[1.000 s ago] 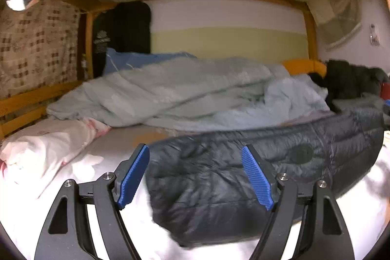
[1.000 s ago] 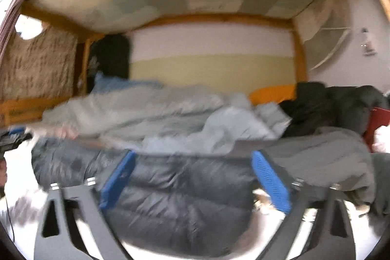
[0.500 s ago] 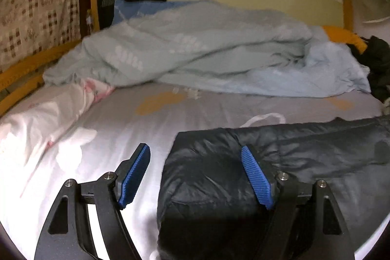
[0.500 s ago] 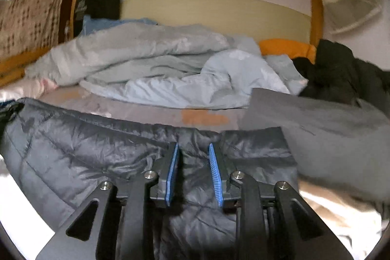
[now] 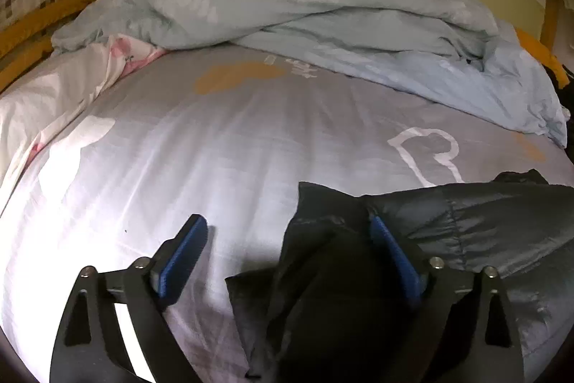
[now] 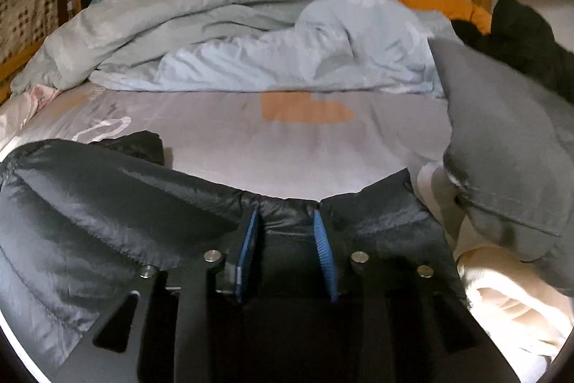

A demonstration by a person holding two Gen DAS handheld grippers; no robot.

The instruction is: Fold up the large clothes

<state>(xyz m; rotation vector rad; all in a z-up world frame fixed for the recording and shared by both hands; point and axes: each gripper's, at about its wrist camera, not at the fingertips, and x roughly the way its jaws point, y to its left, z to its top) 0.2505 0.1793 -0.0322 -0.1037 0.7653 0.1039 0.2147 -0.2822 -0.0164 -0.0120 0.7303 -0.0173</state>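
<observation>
Left tongs [image 5: 287,239] are opening wide, jacket [image 5: 484,232] released; right tongs [image 6: 286,221], opening, have jacket between; both lowered to the bed [image 5: 215,149].

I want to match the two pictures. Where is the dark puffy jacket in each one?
Left wrist view: the dark puffy jacket fills the lower right, running under the right finger of the left tongs.
Right wrist view: it spreads across the lower left and middle, its edge between the right tongs.
Shared landmark: the rumpled light blue quilt behind it.
</observation>
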